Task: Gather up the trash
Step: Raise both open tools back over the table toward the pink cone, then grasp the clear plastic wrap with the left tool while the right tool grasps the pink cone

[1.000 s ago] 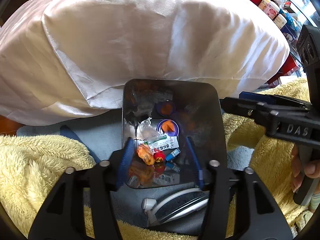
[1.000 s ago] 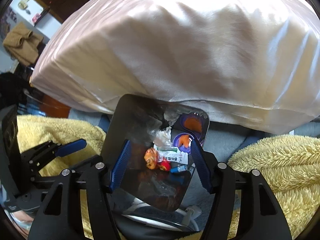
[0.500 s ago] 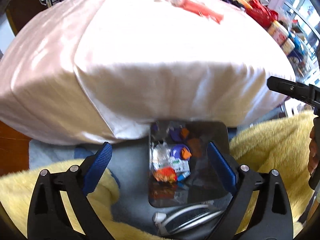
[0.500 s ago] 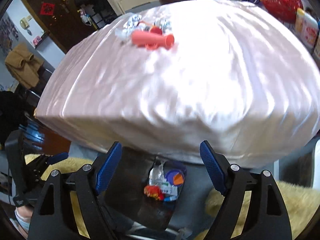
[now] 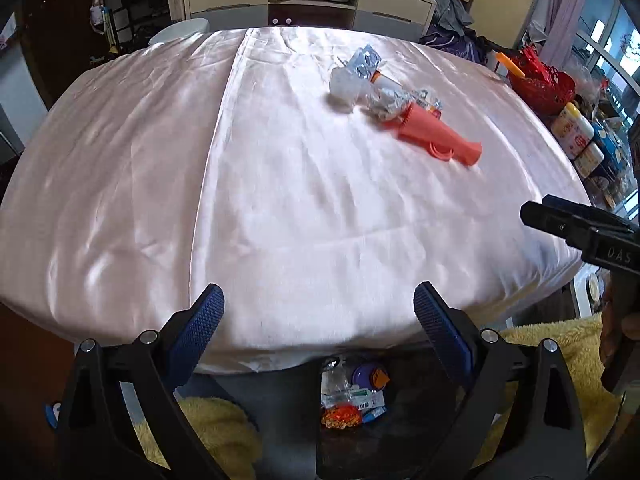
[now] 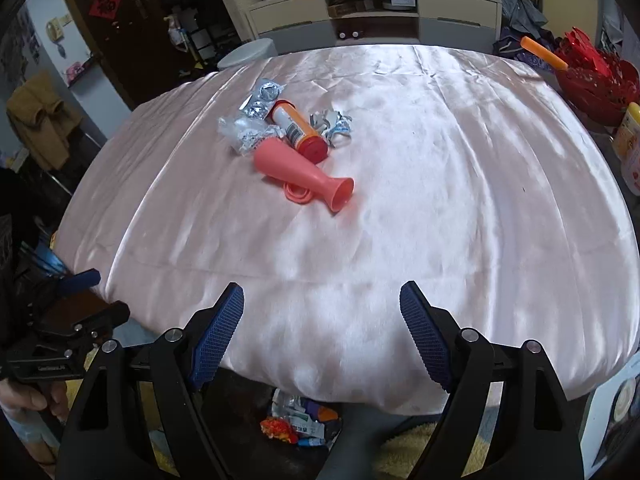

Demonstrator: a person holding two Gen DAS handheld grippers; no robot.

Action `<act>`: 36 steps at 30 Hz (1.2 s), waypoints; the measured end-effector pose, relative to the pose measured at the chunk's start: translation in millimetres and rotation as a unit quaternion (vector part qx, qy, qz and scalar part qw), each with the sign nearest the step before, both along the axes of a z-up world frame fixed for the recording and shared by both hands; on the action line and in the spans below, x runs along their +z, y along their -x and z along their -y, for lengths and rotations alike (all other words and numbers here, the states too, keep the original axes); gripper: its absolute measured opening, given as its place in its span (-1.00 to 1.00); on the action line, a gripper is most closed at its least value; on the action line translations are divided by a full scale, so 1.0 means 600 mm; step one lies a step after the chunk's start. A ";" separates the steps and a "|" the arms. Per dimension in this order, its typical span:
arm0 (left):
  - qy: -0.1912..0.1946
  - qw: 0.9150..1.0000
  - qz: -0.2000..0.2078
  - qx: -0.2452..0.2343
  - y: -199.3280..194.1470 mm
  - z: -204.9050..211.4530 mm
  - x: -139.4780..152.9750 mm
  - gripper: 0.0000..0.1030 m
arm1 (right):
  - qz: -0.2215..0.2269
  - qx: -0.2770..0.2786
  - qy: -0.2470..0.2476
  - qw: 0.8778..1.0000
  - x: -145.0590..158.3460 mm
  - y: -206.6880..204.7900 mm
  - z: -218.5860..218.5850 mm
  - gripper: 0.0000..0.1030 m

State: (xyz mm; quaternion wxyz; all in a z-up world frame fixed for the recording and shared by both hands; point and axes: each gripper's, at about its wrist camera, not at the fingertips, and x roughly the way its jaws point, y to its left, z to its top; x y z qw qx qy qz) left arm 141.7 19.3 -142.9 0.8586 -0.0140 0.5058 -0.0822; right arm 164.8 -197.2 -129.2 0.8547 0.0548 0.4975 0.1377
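A heap of trash lies far out on the pink satin tablecloth (image 5: 280,200): a coral horn-shaped plastic piece (image 5: 436,138) (image 6: 304,178), a red-capped pill bottle (image 6: 298,128), foil blister packs (image 6: 262,98) (image 5: 364,62) and crumpled wrappers (image 6: 334,126). Below the table's near edge a dark bin (image 5: 360,452) holds wrappers and caps (image 5: 352,396) (image 6: 298,420). My left gripper (image 5: 318,344) is open and empty above the bin. My right gripper (image 6: 322,334) is open and empty over the table's near edge.
A yellow fluffy blanket (image 5: 216,428) lies around the bin. A red basket (image 6: 596,80) and jars (image 5: 572,128) stand to the right of the table. A TV cabinet (image 6: 372,12) stands behind it.
Both grippers have risen from just over the bin to table height and opened wider. The table top and the trash heap have come into view.
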 end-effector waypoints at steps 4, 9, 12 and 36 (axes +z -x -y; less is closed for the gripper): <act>0.005 1.000 0.009 0.002 -0.047 0.006 0.014 0.76 | 0.000 0.007 0.007 1.000 -0.002 -0.034 -0.008 0.58; -0.001 1.000 0.017 -0.005 -0.106 0.017 0.023 0.76 | 0.000 0.022 0.026 0.999 -0.012 -0.075 -0.021 0.58; -0.005 1.000 0.025 -0.009 -0.143 0.023 0.032 0.74 | 0.002 0.038 0.036 0.999 -0.016 -0.096 -0.034 0.57; 0.021 0.998 -0.009 -0.058 -0.313 0.069 -0.015 -0.42 | 0.000 0.081 0.044 0.996 -0.050 -0.153 -0.078 0.10</act>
